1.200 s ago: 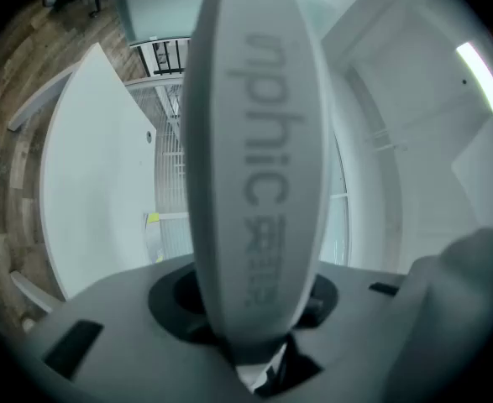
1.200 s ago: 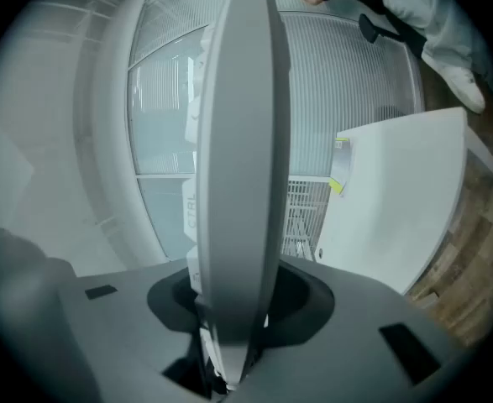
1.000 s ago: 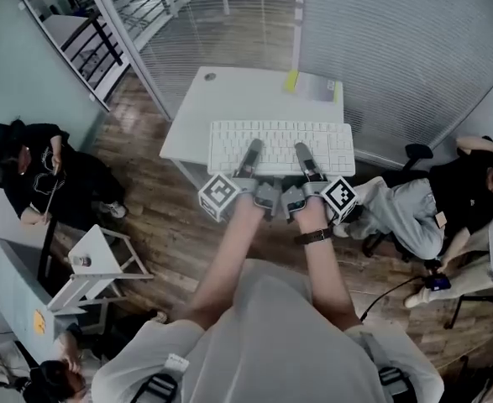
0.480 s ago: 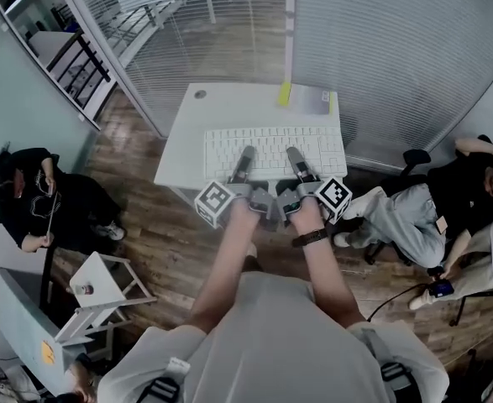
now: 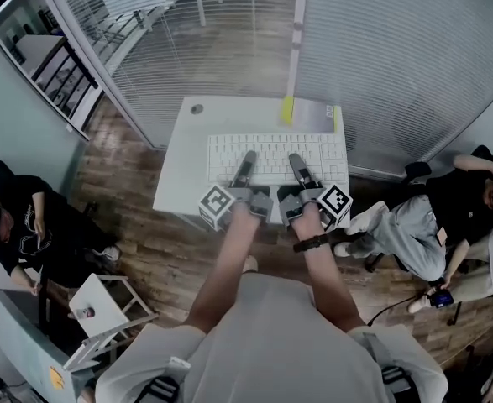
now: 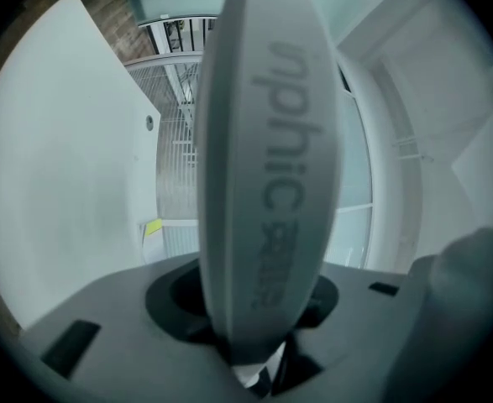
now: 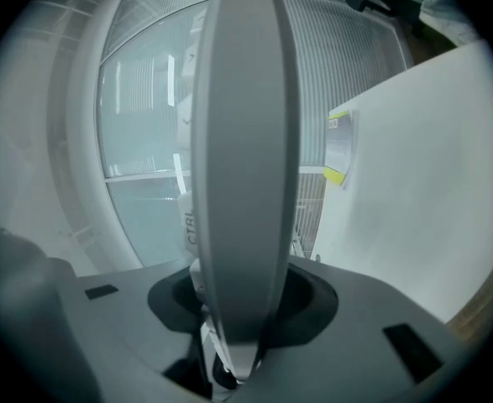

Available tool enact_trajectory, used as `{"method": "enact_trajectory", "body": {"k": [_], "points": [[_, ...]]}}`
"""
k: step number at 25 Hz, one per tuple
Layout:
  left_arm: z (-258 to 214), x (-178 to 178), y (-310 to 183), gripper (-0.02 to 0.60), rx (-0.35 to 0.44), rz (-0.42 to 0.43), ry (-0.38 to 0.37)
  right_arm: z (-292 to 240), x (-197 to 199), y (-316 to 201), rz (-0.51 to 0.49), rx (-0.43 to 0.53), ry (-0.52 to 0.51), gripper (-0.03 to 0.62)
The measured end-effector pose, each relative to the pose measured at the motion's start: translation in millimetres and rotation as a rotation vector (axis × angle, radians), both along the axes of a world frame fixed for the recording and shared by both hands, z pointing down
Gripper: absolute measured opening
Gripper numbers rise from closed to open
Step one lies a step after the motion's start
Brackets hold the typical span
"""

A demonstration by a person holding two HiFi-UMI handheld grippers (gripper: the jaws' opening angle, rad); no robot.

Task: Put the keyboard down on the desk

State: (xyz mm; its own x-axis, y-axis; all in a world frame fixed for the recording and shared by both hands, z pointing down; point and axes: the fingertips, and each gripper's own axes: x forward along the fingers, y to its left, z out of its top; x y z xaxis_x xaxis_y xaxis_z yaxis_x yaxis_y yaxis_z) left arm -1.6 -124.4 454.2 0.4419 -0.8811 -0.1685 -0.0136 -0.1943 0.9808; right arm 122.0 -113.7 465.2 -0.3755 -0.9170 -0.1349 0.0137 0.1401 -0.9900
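A white keyboard (image 5: 275,156) is held level over the white desk (image 5: 186,170), inside its outline. My left gripper (image 5: 246,159) is shut on the keyboard's near edge, left of the middle. My right gripper (image 5: 297,162) grips the same edge right of the middle, and its jaws are closing a little on it. In the left gripper view the keyboard's edge (image 6: 267,183) fills the middle, with a gap between it and the desk top (image 6: 70,175). The right gripper view shows the same edge (image 7: 242,166) beside the desk (image 7: 414,200).
A grey pad with a yellow strip (image 5: 309,110) lies at the desk's far edge, and a round cable hole (image 5: 196,108) sits at its far left corner. Glass walls with blinds (image 5: 380,49) stand behind. People sit at left (image 5: 11,225) and right (image 5: 448,200). A small white stand (image 5: 103,296) is on the floor.
Both grippers have carried the keyboard forward. It overhung the desk's right side before and now lies within the desk's outline, looking smaller.
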Motion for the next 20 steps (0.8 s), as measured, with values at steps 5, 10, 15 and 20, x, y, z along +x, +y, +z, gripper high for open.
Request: {"method": "enact_trajectory", "body": {"k": [5, 10, 15, 20], "points": [[16, -20, -27, 0.144, -0.026, 0.023, 0.013, 16, -20, -25, 0.023, 0.001, 0.01, 0.132], [33, -46, -50, 0.144, -0.032, 0.056, -0.025, 27, -50, -45, -0.009, 0.004, 0.1, 0.141], [55, -56, -69, 0.144, -0.026, 0.116, -0.053, 53, -63, -58, 0.004, -0.037, 0.113, 0.144], [82, -56, -81, 0.143, -0.024, 0.097, -0.014, 74, -63, -74, -0.013, -0.021, 0.169, 0.14]]}}
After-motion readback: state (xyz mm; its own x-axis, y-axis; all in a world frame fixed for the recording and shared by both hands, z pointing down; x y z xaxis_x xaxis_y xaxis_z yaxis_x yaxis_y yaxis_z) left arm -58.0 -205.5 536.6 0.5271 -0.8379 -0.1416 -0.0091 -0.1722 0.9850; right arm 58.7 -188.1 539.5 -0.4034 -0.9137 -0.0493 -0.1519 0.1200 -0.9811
